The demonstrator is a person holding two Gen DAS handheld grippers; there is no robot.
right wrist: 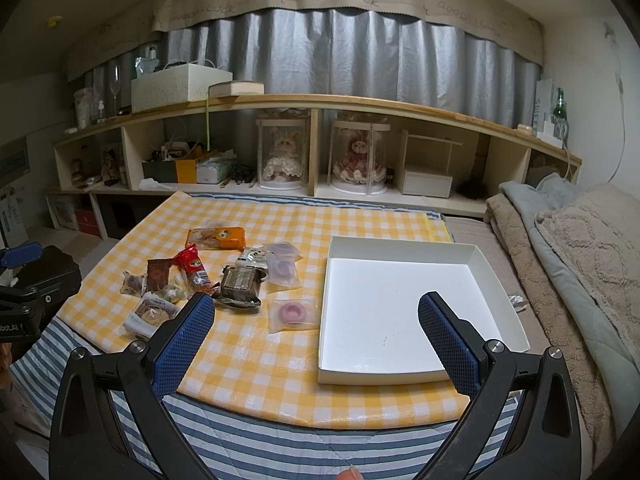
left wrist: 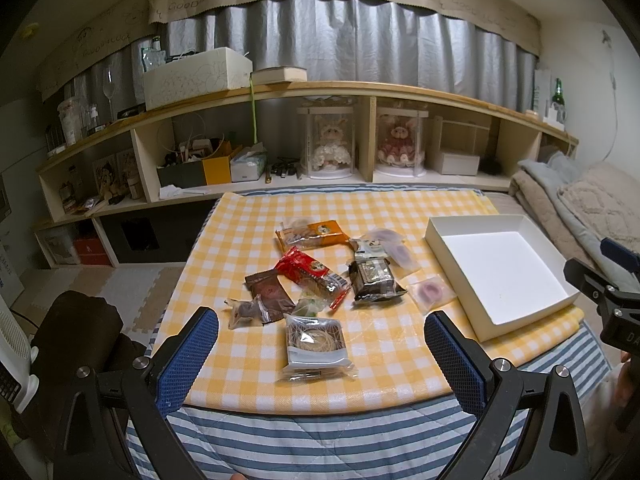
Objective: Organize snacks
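The bench (right wrist: pixel 360 404) carries a yellow-and-white checked cloth over a blue-striped cover. A shallow white box (right wrist: pixel 404 312) lies on the right part of the cloth, holding nothing. The snacks lie in a loose cluster left of the box, apart from it.

Snack positions:
- Orange packet (left wrist: pixel 316 232): far edge of the cluster.
- Red packet (left wrist: pixel 310 270): centre, lying diagonally.
- Dark brown packet (left wrist: pixel 374 280): right of the red packet.
- Clear packet with a round pastry (left wrist: pixel 316 340): nearest the front edge.
- Clear pouch with a pink ring (right wrist: pixel 291 314): just beside the box.

Left gripper (left wrist: pixel 320 340): spread wide, holding nothing, above the front edge with the pastry packet between its fingers in view.

Right gripper (right wrist: pixel 316 320): spread wide, holding nothing, facing the box.
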